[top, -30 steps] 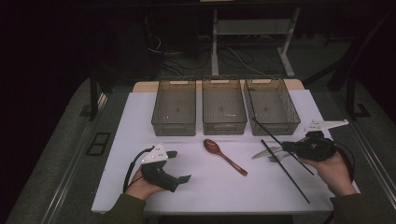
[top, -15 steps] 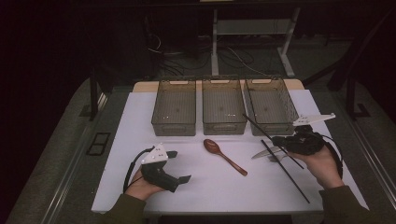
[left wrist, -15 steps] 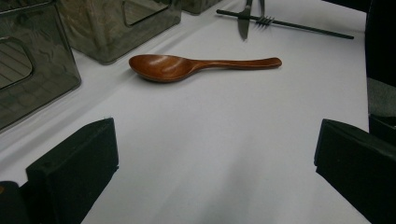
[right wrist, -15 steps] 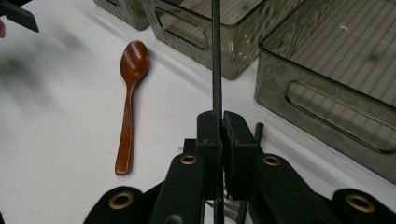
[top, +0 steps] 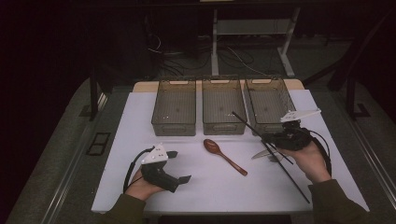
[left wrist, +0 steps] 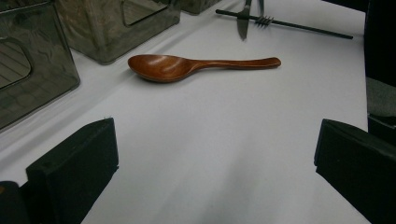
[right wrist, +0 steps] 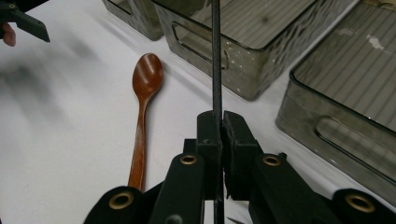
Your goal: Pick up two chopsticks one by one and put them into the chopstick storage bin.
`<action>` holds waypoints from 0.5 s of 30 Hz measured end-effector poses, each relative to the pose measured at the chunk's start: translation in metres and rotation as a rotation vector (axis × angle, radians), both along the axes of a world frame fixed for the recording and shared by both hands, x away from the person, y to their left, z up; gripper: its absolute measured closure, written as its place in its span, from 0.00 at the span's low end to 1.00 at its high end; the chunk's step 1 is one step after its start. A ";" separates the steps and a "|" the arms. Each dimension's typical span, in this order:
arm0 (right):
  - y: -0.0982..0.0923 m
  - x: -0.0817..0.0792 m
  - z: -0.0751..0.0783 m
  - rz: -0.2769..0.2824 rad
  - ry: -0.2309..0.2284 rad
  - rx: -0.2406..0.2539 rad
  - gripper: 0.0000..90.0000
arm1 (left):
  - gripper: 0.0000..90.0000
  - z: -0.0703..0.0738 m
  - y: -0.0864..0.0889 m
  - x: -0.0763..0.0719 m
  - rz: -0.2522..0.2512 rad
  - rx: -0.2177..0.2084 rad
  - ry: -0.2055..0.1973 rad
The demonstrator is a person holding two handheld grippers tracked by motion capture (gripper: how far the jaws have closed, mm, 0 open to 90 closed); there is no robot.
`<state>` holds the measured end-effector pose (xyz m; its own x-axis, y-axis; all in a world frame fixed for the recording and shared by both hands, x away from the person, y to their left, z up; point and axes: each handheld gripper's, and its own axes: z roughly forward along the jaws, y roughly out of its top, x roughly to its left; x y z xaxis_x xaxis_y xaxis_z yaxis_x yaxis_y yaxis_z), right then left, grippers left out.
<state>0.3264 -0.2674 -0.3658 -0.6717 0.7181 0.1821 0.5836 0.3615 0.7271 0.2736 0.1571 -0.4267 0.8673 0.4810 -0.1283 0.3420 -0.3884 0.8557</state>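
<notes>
My right gripper (top: pixel 270 138) is shut on a thin black chopstick (top: pixel 247 125), held slanted in front of the right bin (top: pixel 271 100). In the right gripper view the chopstick (right wrist: pixel 215 56) runs up from the pinched jaws of the right gripper (right wrist: pixel 218 135) toward the bins. A second black chopstick (top: pixel 294 184) lies on the white mat, crossing a fork (top: pixel 276 159) beside a knife (top: pixel 260 153). A brown wooden spoon (top: pixel 224 156) lies at the mat's centre. My left gripper (top: pixel 179 166) rests open near the front left, with the spoon (left wrist: pixel 196 65) ahead of its jaws.
Three empty translucent bins stand in a row at the back: left (top: pixel 173 108), middle (top: pixel 222 105) and right. The white mat (top: pixel 135 140) covers the table. Dark floor, cables and a white stand lie beyond the far edge.
My right gripper has carried the chopstick leftward and toward the bins. The left gripper, spoon, fork, knife and second chopstick have stayed put.
</notes>
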 end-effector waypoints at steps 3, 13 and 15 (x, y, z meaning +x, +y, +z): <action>0.006 0.003 0.000 0.009 -0.001 -0.004 0.96 | 0.00 0.000 0.000 0.000 0.000 -0.001 0.000; 0.026 0.013 0.003 0.024 -0.004 0.003 0.96 | 0.00 0.000 0.000 0.000 0.004 -0.001 -0.001; 0.031 0.016 0.004 0.029 -0.005 -0.004 0.96 | 0.00 0.000 0.000 0.000 0.002 0.002 -0.002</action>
<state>0.3428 -0.2359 -0.3614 -0.6934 0.6988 0.1756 0.5690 0.3816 0.7284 0.2738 0.1570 -0.4270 0.8668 0.4827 -0.1254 0.3408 -0.3897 0.8555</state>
